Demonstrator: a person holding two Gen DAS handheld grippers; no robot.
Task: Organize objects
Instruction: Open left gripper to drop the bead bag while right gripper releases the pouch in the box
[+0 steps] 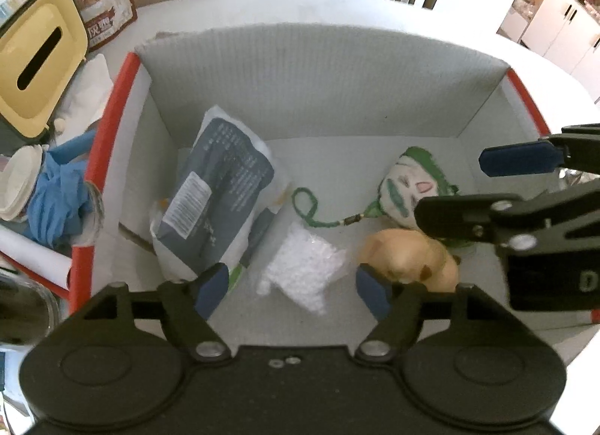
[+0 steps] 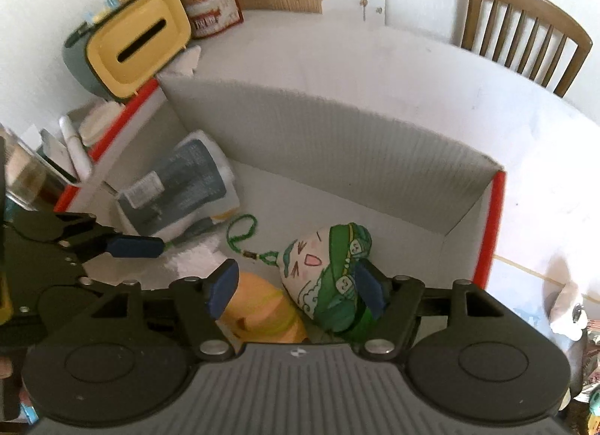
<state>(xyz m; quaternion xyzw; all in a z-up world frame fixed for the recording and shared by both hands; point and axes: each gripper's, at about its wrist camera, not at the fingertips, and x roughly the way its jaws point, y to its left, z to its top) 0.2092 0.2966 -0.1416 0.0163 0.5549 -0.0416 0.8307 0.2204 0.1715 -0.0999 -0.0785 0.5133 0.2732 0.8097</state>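
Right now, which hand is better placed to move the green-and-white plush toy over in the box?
Probably the right. The right gripper hangs open just above the plush toy, while the left gripper is over the white bubble-wrap bag.

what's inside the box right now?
Inside the box: a grey packet leaning at the left wall, a clear bag, a tan toy and a green-and-white plush with cord. Anything under the packet is hidden.
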